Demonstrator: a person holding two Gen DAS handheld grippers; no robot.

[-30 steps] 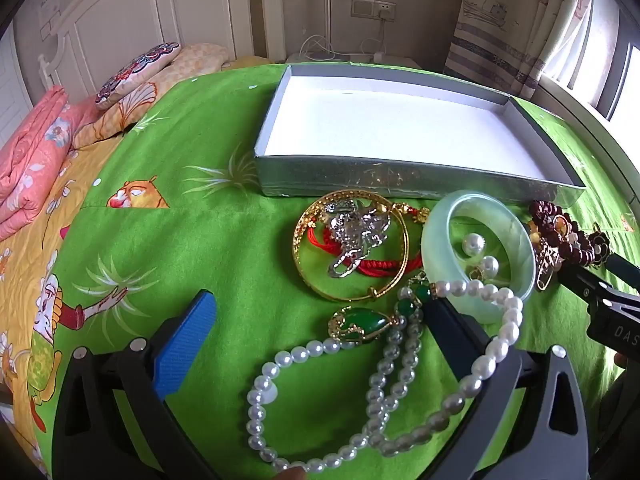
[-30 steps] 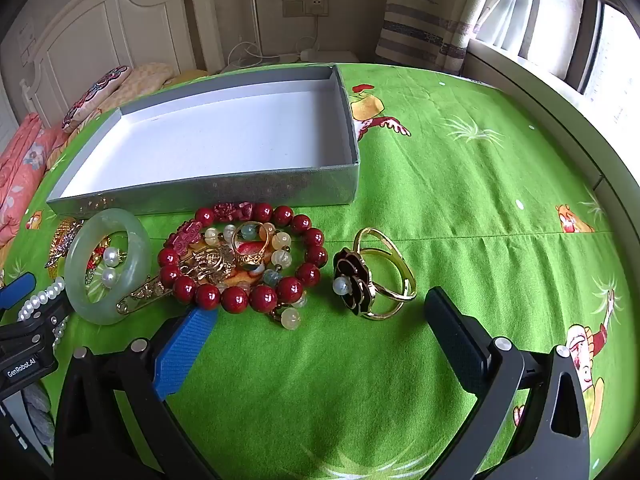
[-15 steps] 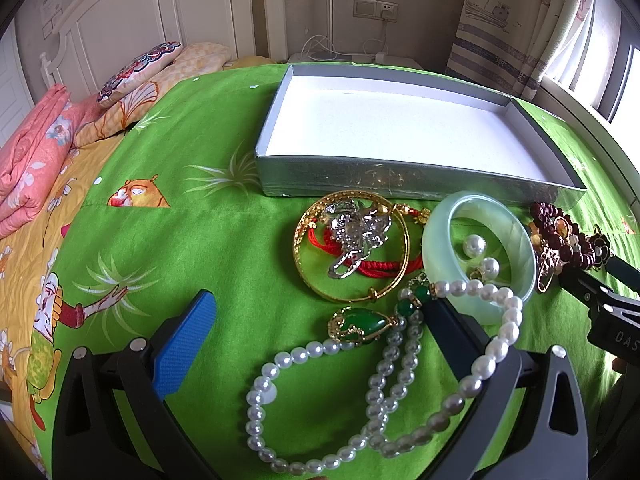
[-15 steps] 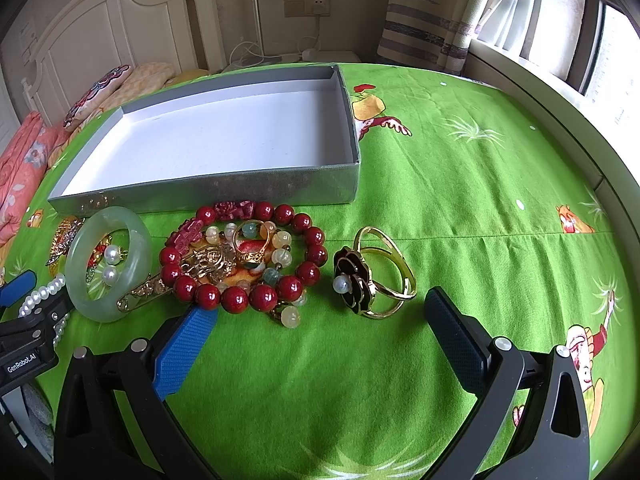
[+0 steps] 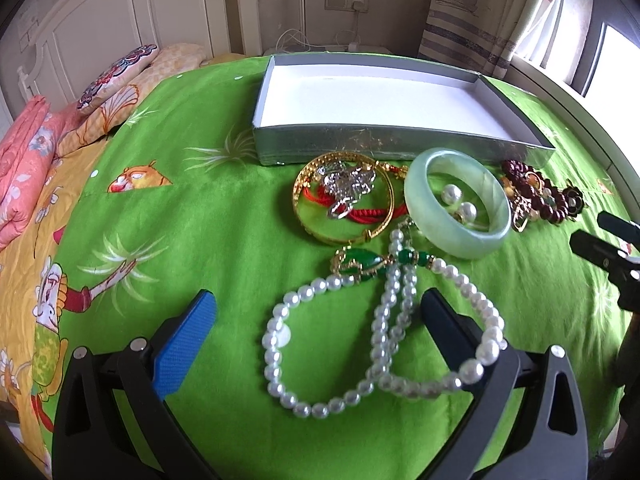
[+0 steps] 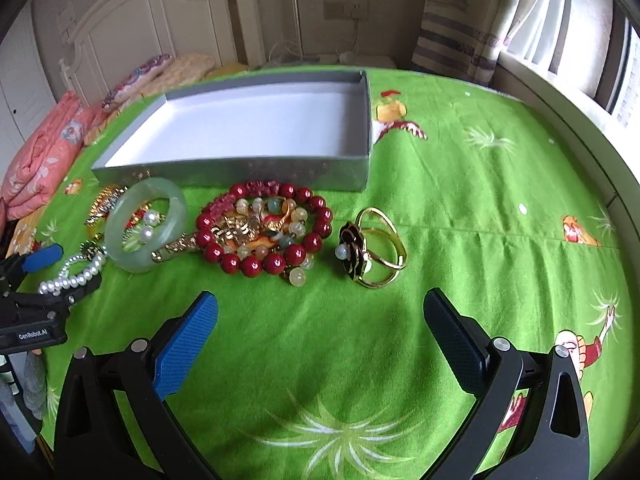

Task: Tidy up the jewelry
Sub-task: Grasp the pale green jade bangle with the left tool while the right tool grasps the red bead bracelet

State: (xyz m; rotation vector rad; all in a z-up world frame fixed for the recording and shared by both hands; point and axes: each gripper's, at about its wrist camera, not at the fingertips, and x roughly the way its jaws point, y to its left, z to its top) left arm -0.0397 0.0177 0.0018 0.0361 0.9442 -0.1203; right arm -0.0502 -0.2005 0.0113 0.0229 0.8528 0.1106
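Jewelry lies on a green bedspread in front of an empty silver box (image 5: pixel 360 146) (image 6: pixel 240 172). My left gripper (image 5: pixel 320 316) is open over a pearl necklace (image 5: pixel 320 404) with a green pendant (image 5: pixel 356 262); one strand drapes over its right finger (image 5: pixel 448 320). Beyond lie a gold bangle (image 5: pixel 308 228) with red cord and a jade bangle (image 5: pixel 460 236) (image 6: pixel 136 260) around pearl earrings (image 5: pixel 456 200). My right gripper (image 6: pixel 320 320) is open and empty, just short of a red bead bracelet (image 6: pixel 256 266) and a gold flower ring (image 6: pixel 372 252).
Pillows (image 5: pixel 120 80) and a pink quilt (image 5: pixel 24 168) lie at the left by the white headboard (image 5: pixel 120 12). A curtain (image 6: pixel 460 20) and window sill (image 6: pixel 560 92) run along the right. Open bedspread (image 6: pixel 500 200) lies right of the ring.
The left gripper has pulled back and up a little, so the pearl necklace sits further ahead between its fingers. The right gripper has shifted slightly right. No jewelry has been picked up.
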